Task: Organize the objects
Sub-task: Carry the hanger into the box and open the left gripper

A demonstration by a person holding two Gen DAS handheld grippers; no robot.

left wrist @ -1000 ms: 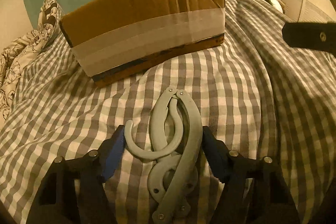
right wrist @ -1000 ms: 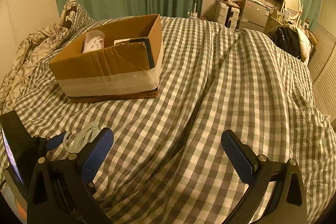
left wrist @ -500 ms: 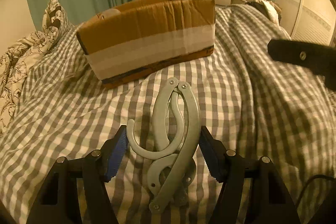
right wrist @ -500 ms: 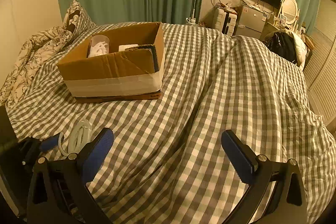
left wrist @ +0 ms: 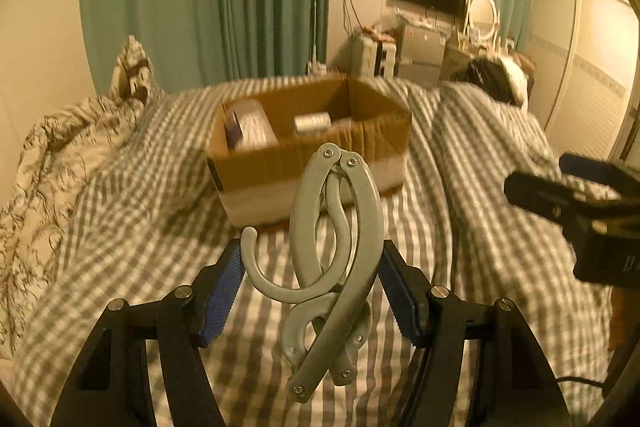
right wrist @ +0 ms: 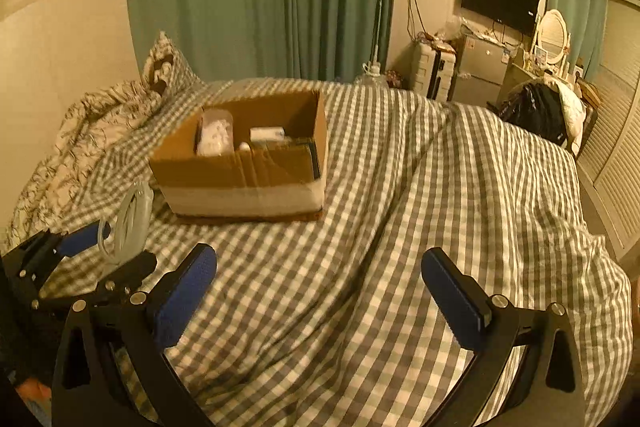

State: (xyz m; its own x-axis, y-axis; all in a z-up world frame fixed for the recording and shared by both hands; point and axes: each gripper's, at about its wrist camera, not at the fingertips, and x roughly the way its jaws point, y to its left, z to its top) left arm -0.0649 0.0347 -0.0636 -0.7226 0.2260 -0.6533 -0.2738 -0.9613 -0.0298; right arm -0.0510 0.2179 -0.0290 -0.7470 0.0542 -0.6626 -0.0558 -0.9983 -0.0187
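I've got the folded grey hanger (left wrist: 336, 267) pinched between the blue pads of my left gripper (left wrist: 312, 291), lifted clear of the checked duvet (right wrist: 400, 227) on the near side of the cardboard box (left wrist: 308, 155). I'd carry it high over the box's near wall and release only once it's above a free spot inside. My right gripper (right wrist: 320, 299) is spread wide, holding nothing. The box contents are blurry; I can't tell what they are, or how much room's left.
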